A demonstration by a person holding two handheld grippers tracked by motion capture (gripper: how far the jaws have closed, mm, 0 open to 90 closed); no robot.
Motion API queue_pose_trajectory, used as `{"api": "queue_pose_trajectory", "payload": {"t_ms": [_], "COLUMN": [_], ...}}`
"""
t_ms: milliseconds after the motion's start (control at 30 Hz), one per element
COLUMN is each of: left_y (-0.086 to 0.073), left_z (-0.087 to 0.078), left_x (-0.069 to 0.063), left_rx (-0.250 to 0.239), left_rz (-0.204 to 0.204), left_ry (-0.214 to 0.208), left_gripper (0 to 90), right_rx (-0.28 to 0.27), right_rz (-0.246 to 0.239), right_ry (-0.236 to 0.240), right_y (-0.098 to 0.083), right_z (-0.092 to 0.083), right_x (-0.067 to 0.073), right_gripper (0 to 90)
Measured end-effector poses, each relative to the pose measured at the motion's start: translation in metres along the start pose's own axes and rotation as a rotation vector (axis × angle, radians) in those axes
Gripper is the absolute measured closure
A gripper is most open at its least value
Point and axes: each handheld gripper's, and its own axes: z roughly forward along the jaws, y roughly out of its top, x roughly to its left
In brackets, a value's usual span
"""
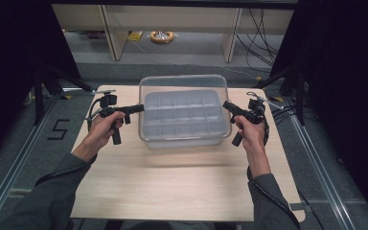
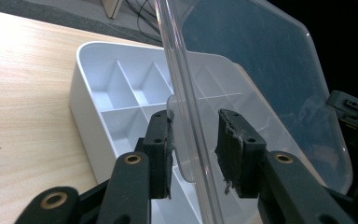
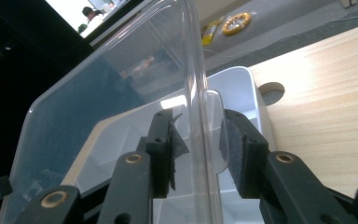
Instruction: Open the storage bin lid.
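The compartment box (image 1: 182,117) sits mid-table (image 1: 172,182), long axis left-right, clear lid (image 1: 184,82) raised (hinged at the far edge). Left gripper (image 1: 140,108) and right gripper (image 1: 226,105) straddle its edges, jaws parted.

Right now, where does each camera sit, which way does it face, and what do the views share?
High view: above the person's side, looking forward and down at the table, divided box, both forearms, left claw, right claw.
Left gripper view: rides the left claw, looking along open jaws straddling the clear lid edge.
Right gripper view: rides the right claw, jaws straddling the lid's other edge.
Shared: all show the lid and the box.
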Motion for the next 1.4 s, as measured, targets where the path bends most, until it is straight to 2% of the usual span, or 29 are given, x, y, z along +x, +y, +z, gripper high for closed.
{"api": "queue_pose_trajectory", "payload": {"t_ms": [67, 133, 167, 200, 233, 267, 300, 333, 367, 400, 433, 533, 567, 600, 633, 667, 700, 733, 767, 800, 867, 933, 967, 1000, 1100, 1167, 1333, 1367, 1400], "left_y": [-0.002, -0.009, -0.010, -0.010, -0.015, -0.018, -0.020, -0.020, -0.027, -0.031, -0.033, -0.039, -0.043, -0.044, -0.045, -0.046, -0.047, -0.047, -0.048, -0.048, -0.049, -0.052, -0.053, -0.054, -0.057, -0.058, -0.062, -0.066, -0.068], "left_z": [-0.003, -0.009, -0.010, -0.010, -0.013, -0.015, -0.015, -0.015, -0.016, -0.017, -0.017, -0.019, -0.022, -0.024, -0.024, -0.025, -0.026, -0.026, -0.028, -0.029, -0.029, -0.029, -0.029, -0.030, -0.030, -0.030, -0.034, -0.035, -0.036], "left_x": [-0.002, -0.007, -0.008, -0.008, -0.010, -0.010, -0.011, -0.011, -0.011, -0.010, -0.009, -0.009, -0.009, -0.010, -0.010, -0.010, -0.010, -0.010, -0.011, -0.012, -0.012, -0.011, -0.012, -0.012, -0.012, -0.012, -0.016, -0.016, -0.016], "left_rx": [0.002, 0.004, 0.004, 0.004, -0.005, 0.004, 0.002, 0.002, -0.010, -0.003, -0.003, -0.012, -0.023, -0.010, -0.021, -0.020, -0.023, -0.023, -0.021, -0.019, -0.023, -0.014, -0.010, -0.007, -0.005, 0.001, 0.006, 0.008, 0.014], "left_rz": [0.009, 0.025, 0.031, 0.031, 0.036, 0.061, 0.069, 0.069, 0.077, 0.084, 0.078, 0.072, 0.077, 0.093, 0.097, 0.097, 0.097, 0.097, 0.096, 0.100, 0.101, 0.104, 0.104, 0.105, 0.098, 0.101, 0.111, 0.111, 0.113], "left_ry": [0.001, 0.003, 0.003, 0.003, -0.002, -0.001, -0.007, -0.007, -0.006, -0.006, -0.010, -0.022, -0.025, -0.016, -0.020, -0.015, -0.021, -0.021, -0.020, -0.019, -0.025, -0.024, -0.024, -0.018, -0.034, -0.033, -0.043, -0.041, -0.042], "left_gripper": [65.2, 65.2, 65.3, 65.4, 65.5, 65.3, 65.1, 65.1, 65.1, 65.0, 64.9, 65.2, 65.2, 64.7, 64.7, 64.8, 65.0, 65.3, 65.4, 65.2, 65.1, 65.1, 65.1, 65.1, 65.5, 65.4, 65.2, 65.2, 65.2], "right_rx": [0.004, 0.000, -0.008, -0.005, -0.001, -0.001, -0.011, -0.011, 0.005, 0.005, 0.011, 0.008, 0.001, -0.009, 0.000, 0.006, -0.002, -0.006, -0.010, -0.019, -0.013, -0.025, -0.017, -0.019, -0.011, 0.000, 0.009, 0.023, 0.026], "right_rz": [0.017, 0.000, -0.031, -0.028, 0.000, -0.007, -0.042, -0.042, -0.004, -0.031, 0.003, 0.008, 0.028, 0.010, 0.009, 0.034, -0.005, -0.010, 0.023, -0.018, 0.003, -0.043, -0.002, -0.032, -0.030, -0.008, -0.010, 0.026, 0.032], "right_ry": [0.004, 0.012, 0.014, 0.020, 0.024, 0.029, 0.025, 0.025, 0.022, 0.018, 0.025, 0.035, 0.048, 0.050, 0.048, 0.045, 0.048, 0.046, 0.052, 0.045, 0.045, 0.036, 0.038, 0.046, 0.036, 0.037, 0.053, 0.054, 0.049], "right_y": [-0.001, -0.005, -0.007, -0.008, -0.011, -0.014, -0.017, -0.017, -0.025, -0.029, -0.033, -0.039, -0.044, -0.046, -0.049, -0.050, -0.050, -0.050, -0.051, -0.050, -0.051, -0.051, -0.052, -0.053, -0.056, -0.059, -0.066, -0.068, -0.070], "right_z": [-0.004, -0.014, -0.017, -0.020, -0.023, -0.025, -0.028, -0.028, -0.032, -0.033, -0.034, -0.037, -0.039, -0.040, -0.041, -0.041, -0.041, -0.042, -0.043, -0.044, -0.046, -0.050, -0.052, -0.052, -0.055, -0.058, -0.063, -0.066, -0.067], "right_x": [0.002, 0.004, 0.003, 0.003, 0.005, 0.004, 0.001, 0.001, 0.001, -0.003, -0.002, -0.005, -0.006, -0.007, -0.006, -0.005, -0.007, -0.006, -0.003, -0.004, -0.002, -0.001, 0.002, 0.000, -0.002, -0.003, -0.008, -0.007, -0.006], "right_gripper": [65.8, 66.0, 66.0, 66.0, 66.0, 66.1, 66.0, 66.0, 65.9, 65.8, 65.9, 66.1, 66.2, 66.2, 66.1, 66.1, 66.1, 66.1, 66.1, 66.2, 66.2, 66.3, 66.2, 66.3, 66.2, 66.2, 65.8, 65.8, 65.8]}}
